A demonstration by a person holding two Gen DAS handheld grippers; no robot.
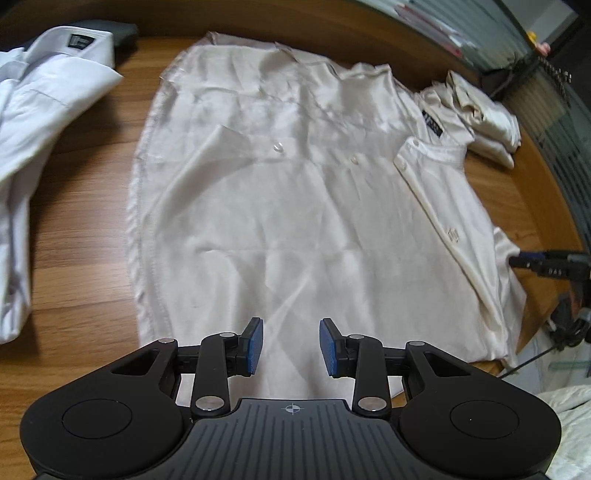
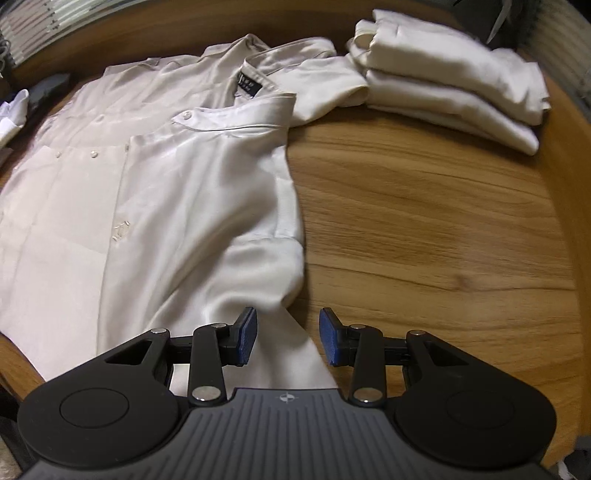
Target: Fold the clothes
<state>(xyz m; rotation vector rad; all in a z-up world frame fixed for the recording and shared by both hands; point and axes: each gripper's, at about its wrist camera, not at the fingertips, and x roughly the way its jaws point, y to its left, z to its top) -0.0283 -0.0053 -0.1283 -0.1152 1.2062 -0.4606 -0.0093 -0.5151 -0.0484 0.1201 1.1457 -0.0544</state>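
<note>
A cream button-up shirt (image 1: 295, 203) lies spread flat on the wooden table (image 1: 74, 229), collar and dark label toward the far right. My left gripper (image 1: 291, 345) hovers over the shirt's near hem area, blue pads apart, with no cloth pinched between them. In the right wrist view the same shirt (image 2: 166, 184) fills the left half. My right gripper (image 2: 288, 338) stands open above its right side edge, where a fold of sleeve runs down toward me. The cloth passes under the gap and the pads do not press on it.
A stack of folded cream shirts (image 2: 454, 85) sits at the far right of the table (image 2: 424, 221). A crumpled white shirt (image 1: 44, 110) lies at the left, with a dark object (image 1: 122, 33) behind it. The table's curved edge runs close on the right.
</note>
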